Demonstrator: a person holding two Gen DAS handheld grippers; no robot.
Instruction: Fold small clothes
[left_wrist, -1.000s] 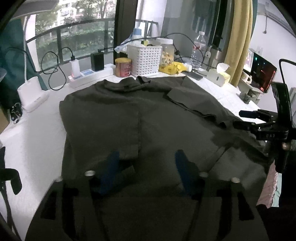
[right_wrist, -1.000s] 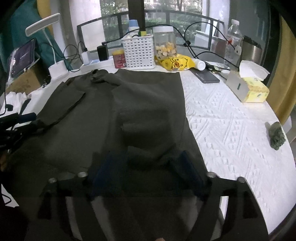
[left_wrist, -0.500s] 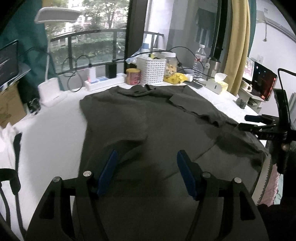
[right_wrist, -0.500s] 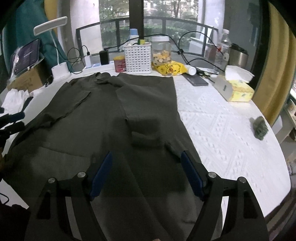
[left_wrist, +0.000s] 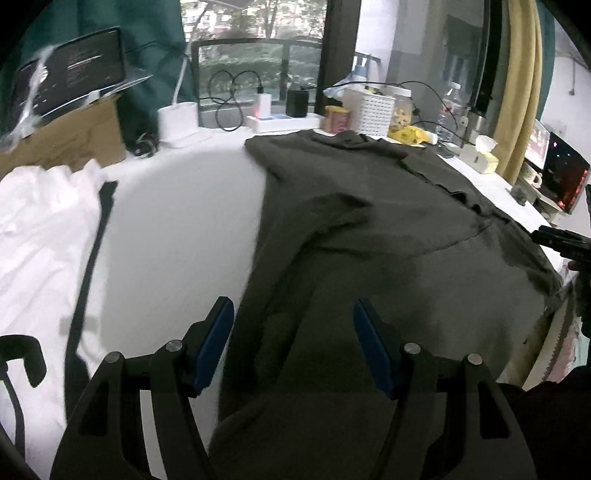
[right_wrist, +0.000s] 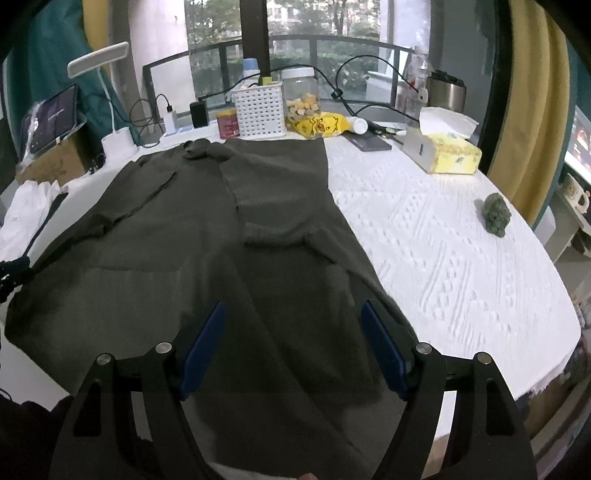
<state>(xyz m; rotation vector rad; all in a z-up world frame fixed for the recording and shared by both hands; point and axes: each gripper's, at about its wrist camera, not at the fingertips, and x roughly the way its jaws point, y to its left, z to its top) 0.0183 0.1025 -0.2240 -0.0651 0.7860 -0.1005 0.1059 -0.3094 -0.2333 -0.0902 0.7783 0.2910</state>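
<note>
**Across the white worktop, a dark garment spread flat**

Across the white textured worktop lay a dark olive knitted garment, spread out with its collar toward the window and both sleeves folded in over the body. Its near hem hung toward the worktop's front edge. The left claw stood wide above the garment's left side, blue pads apart and gripping nothing. The right claw likewise stood wide over the lower right part, empty. Behind the collar stood a white perforated plastic basket, a clear jar of snacks and a yellow tissue box. A crumpled white cloth lay at the far left.
</note>
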